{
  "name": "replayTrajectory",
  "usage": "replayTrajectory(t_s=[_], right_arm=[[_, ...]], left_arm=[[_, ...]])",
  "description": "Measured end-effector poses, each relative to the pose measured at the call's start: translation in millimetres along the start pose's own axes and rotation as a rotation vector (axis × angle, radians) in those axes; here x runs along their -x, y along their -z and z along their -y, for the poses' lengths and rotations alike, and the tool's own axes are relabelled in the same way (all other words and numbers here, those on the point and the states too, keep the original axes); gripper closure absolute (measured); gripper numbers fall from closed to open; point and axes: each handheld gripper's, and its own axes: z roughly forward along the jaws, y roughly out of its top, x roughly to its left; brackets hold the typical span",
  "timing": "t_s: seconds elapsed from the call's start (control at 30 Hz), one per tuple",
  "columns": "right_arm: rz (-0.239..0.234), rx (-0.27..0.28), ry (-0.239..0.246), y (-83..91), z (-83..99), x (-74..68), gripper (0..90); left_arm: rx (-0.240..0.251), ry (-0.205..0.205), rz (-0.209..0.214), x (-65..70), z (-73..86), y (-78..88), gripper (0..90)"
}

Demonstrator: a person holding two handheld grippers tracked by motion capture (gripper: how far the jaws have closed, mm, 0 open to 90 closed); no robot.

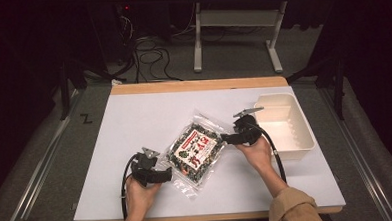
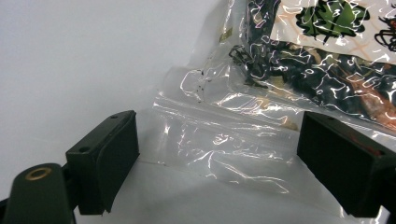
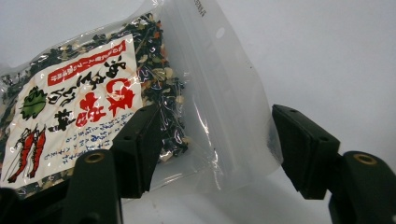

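Note:
A clear plastic bag of dark dried flakes, with a red-and-white label showing shrimps, lies flat in the middle of the white table top. My left gripper sits at the bag's near-left corner. In the left gripper view its jaws stand wide apart, the bag's empty clear edge lying between them, untouched by the pads. My right gripper is at the bag's right corner. In the right gripper view it is open, with the bag's clear sealed edge between the jaws, not pressed.
A white plastic bin stands at the table's right side, just beyond my right hand. A wooden strip runs along the table's far edge. Cables and a desk frame lie on the floor beyond it.

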Motion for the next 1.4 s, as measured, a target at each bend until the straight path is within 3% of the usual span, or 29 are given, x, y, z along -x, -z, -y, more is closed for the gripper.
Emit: replayTrajectory(t_s=[0.13,0.23,0.43,0.57,0.67,0.9,1.0,1.07,1.2,1.4], right_arm=[[-0.065,0.007,-0.034,-3.6,-0.6,0.8,44.0],[-0.066,0.007,-0.023,-6.9,0.3,-0.6,49.1],[-0.1,-0.002,-0.045,-4.5,-2.3,3.3,56.3],[-0.076,0.022,-0.005,-1.4,-2.8,-2.5,64.1],[-0.049,0.027,0.057,0.1,-3.6,-8.1,70.3],[-0.065,0.024,0.023,1.4,-2.1,-0.8,82.8],[-0.028,0.022,0.065,3.0,-0.9,-5.0,86.4],[-0.023,0.018,0.067,5.1,-0.8,-5.0,89.1],[-0.041,0.03,0.044,9.7,0.7,-3.6,89.2],[-0.062,0.048,0.058,14.7,0.6,-2.5,89.5]], left_arm=[[0.009,0.002,-0.002,0.7,1.6,0.6,14.0],[0.012,0.003,0.001,0.5,2.0,0.9,14.1],[0.007,0.002,0.001,0.7,1.4,0.7,14.2],[0.006,-0.003,-0.004,1.2,1.5,0.4,14.2],[0.0,-0.006,-0.004,1.1,0.8,0.2,14.1],[0.007,-0.006,-0.005,1.1,1.7,0.4,14.6],[0.005,-0.004,-0.008,1.2,1.5,0.6,14.6],[0.005,-0.002,-0.008,1.1,1.7,1.0,14.6],[0.023,-0.005,-0.019,2.4,4.1,2.0,15.3],[0.027,0.006,-0.011,1.1,5.4,3.1,15.8]])
